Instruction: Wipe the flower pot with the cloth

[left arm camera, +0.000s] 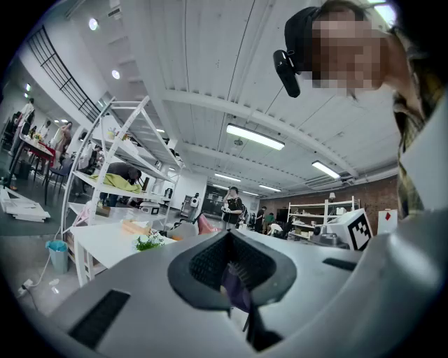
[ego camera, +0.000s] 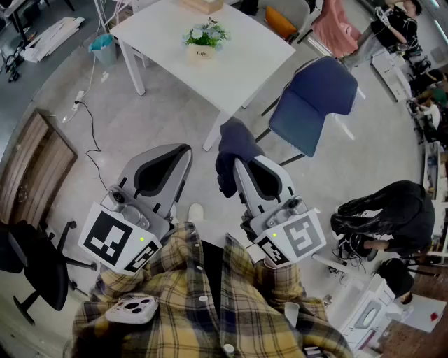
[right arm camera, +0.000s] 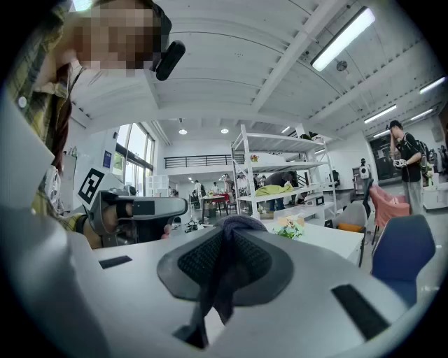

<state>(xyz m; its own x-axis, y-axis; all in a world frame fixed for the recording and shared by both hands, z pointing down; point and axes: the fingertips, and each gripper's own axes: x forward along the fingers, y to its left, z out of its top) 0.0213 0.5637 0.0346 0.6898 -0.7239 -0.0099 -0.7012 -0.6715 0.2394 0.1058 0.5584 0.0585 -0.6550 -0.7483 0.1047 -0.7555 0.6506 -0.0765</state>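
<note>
A white rectangular table [ego camera: 164, 38] stands on the grey concrete floor [ego camera: 140, 126]. A small cream flower pot [ego camera: 201, 52] with white flowers and green leaves stands upright near the table's centre. A tan box [ego camera: 203, 5] lies toward the table's far edge, cut off by the frame.

left tool [left arm camera: 229, 243]: jaws together | flower pot [left arm camera: 148, 242] on white table [left arm camera: 105, 246], left

Open-plan lab or workshop hall. Grey concrete floor [ego camera: 161, 119] with a trailing cable [ego camera: 92, 126], white work table [ego camera: 210, 63], open metal shelving [right arm camera: 276, 165], strip lights [left arm camera: 255, 137] under a bare ceiling, brick end wall [left arm camera: 371, 199]. Several people [left arm camera: 233, 208] stand among benches.
</note>
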